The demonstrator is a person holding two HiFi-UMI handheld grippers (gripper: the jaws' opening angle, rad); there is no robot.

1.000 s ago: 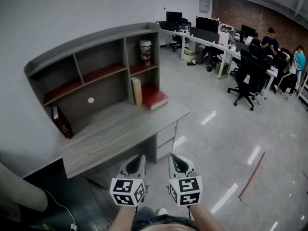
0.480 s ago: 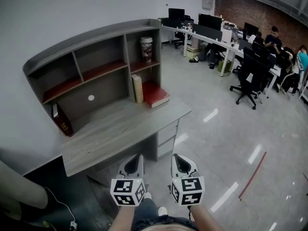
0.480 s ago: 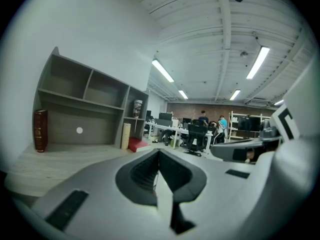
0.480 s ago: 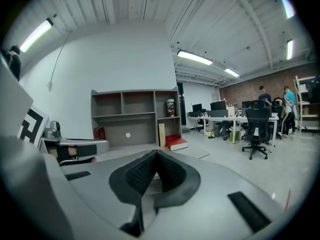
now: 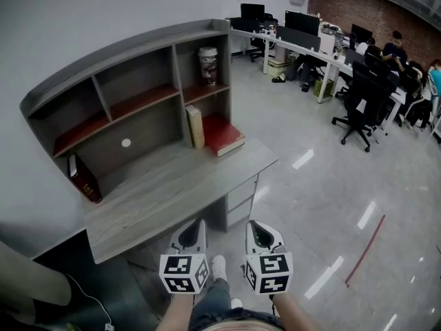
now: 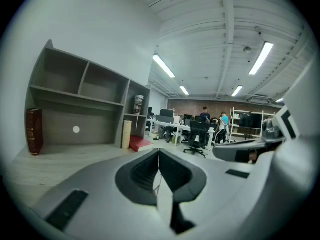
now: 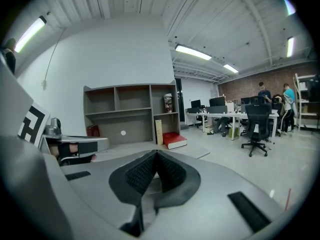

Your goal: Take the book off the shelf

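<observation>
Books sit at both ends of the shelf [image 5: 138, 45]. A dark red book [image 5: 84, 178] leans in its bottom left bay. A beige book [image 5: 196, 126] stands upright in its bottom right bay, and a red book [image 5: 224, 135] lies flat just beside that one, sticking out past the shelf's front. The task does not say which one is meant, so the first risk is going for the wrong one. The left hand-held gripper [image 5: 195, 225] and the right hand-held gripper [image 5: 251, 223] both have their jaws pressed together with nothing between them. If either arrives at the shelf like that, it would likely shove a book deeper into its bay instead of gripping it. A nudge could tip the beige book over onto the red one, or slide the leaning dark red book down flat. A high reach into the right side of the shelf could knock the cup [image 5: 207, 65] in the bay above. Both hand-held grippers hover side by side, well apart from the shelf, with the full depth of the desk [image 5: 165, 192] between them and its bays. The beige and red books lie roughly straight ahead, and the dark red book lies ahead and far to the left.
</observation>
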